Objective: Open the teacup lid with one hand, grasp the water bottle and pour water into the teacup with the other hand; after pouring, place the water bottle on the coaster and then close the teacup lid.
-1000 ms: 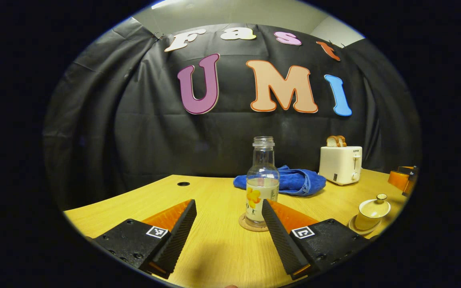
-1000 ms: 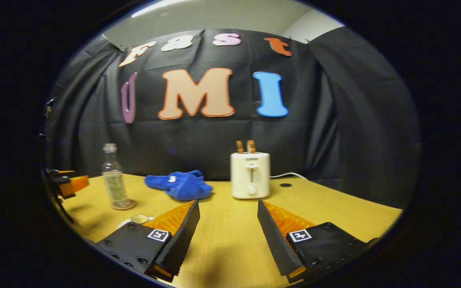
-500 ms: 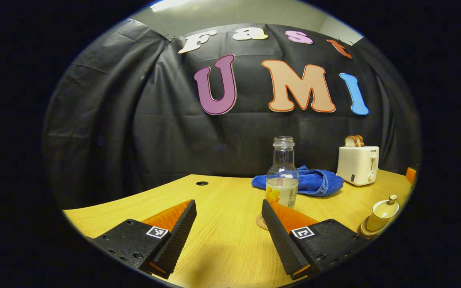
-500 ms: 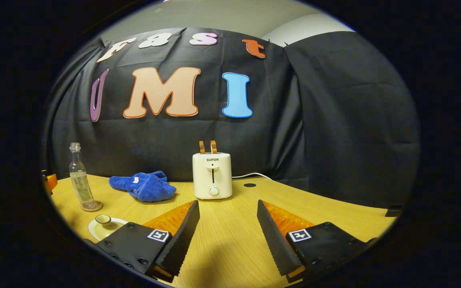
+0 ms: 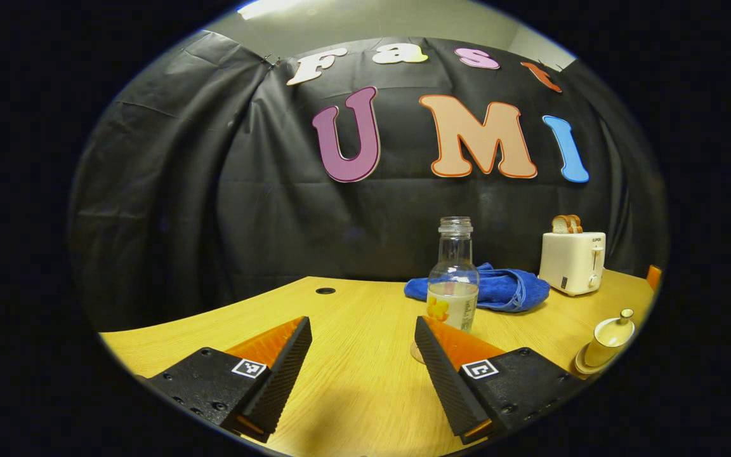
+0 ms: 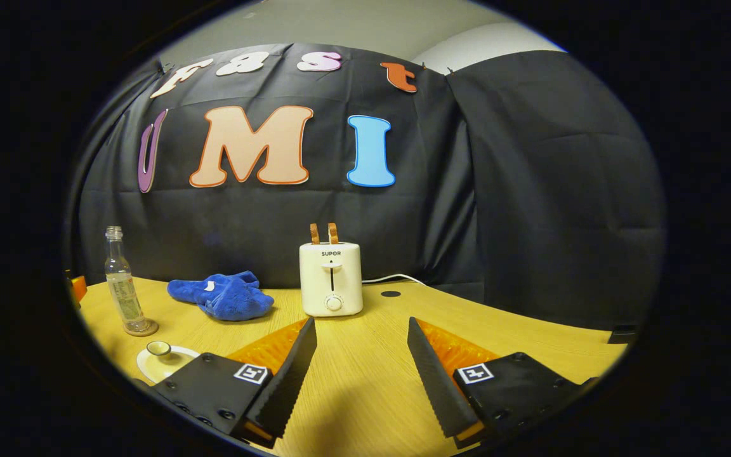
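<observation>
Both grippers have drawn back from the water bottle [image 5: 453,279], which stands on its coaster [image 6: 140,328] with the lidded teacup [image 5: 608,341] near it on the bench [image 5: 353,330]; left gripper [image 5: 363,374] and right gripper [image 6: 361,374] jaws wide and empty; task looks finished.

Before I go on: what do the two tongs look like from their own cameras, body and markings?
Left tongs and right tongs look alike: two wedge-shaped fingers with ribbed, sawtooth inner faces, each on a dark block with small screws. Every block carries a small square black-and-white marker. No cable, sleeve or hand can be made out near them.
</observation>
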### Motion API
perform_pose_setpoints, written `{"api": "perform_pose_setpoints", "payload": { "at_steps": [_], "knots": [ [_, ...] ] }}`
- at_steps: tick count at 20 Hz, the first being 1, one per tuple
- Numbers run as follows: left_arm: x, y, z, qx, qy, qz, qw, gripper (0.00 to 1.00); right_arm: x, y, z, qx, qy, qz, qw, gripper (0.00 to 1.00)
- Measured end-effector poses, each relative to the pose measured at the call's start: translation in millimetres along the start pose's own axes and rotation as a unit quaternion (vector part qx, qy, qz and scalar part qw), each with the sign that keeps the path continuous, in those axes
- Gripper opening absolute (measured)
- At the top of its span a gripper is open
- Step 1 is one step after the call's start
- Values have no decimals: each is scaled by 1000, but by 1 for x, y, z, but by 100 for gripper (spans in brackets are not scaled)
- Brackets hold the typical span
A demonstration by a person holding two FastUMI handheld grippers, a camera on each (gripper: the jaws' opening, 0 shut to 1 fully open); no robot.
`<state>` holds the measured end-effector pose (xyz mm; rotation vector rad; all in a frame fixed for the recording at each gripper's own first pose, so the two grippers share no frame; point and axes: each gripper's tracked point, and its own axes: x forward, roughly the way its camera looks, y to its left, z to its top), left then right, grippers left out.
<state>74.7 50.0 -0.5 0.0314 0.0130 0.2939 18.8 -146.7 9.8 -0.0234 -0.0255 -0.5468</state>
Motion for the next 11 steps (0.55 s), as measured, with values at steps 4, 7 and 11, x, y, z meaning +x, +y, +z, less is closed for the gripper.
{"api": "perform_pose_setpoints", "payload": {
  "at_steps": [4, 7, 11],
  "knots": [
    [-1, 5, 0, 0, 0, 12, 1000, 96, 1, 0, 0, 0, 0, 0, 1000, 89],
    [-2, 5, -1, -1, 1, 14, 1000, 95, 0, 0, 0, 0, 0, 0, 1000, 92],
    [-1, 6, -1, -1, 1, 12, 1000, 95, 1, -1, 1, 0, 0, -2, 1000, 89]
  ]
}}
